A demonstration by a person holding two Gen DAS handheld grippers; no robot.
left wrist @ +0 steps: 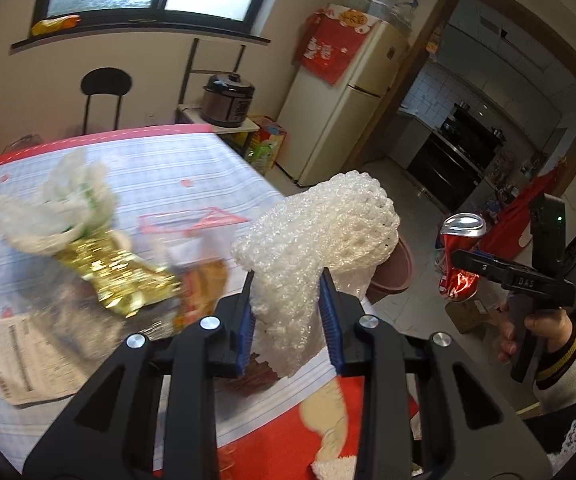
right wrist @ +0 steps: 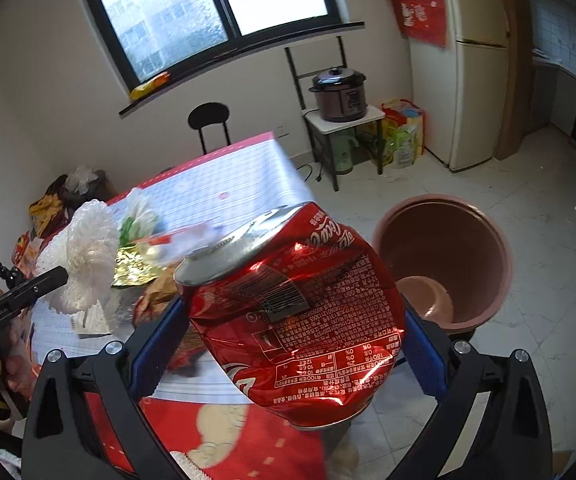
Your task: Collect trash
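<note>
Crumpled red can (right wrist: 296, 320) clamped in right hand-held gripper (right wrist: 288, 344); knobbly white foam net (left wrist: 312, 248) pinched in left hand-held gripper (left wrist: 288, 308).

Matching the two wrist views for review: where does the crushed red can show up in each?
Left wrist: crushed red can at right of centre, held in the right gripper.
Right wrist: fills the centre, clamped between the blue jaws.
Shared landmark: the cream fridge, upper right in both.

Bin (right wrist: 444, 264) mouth open, floor (right wrist: 528, 208) round it bare, wrappers (left wrist: 99, 264) crowd table (left wrist: 191, 184).
</note>
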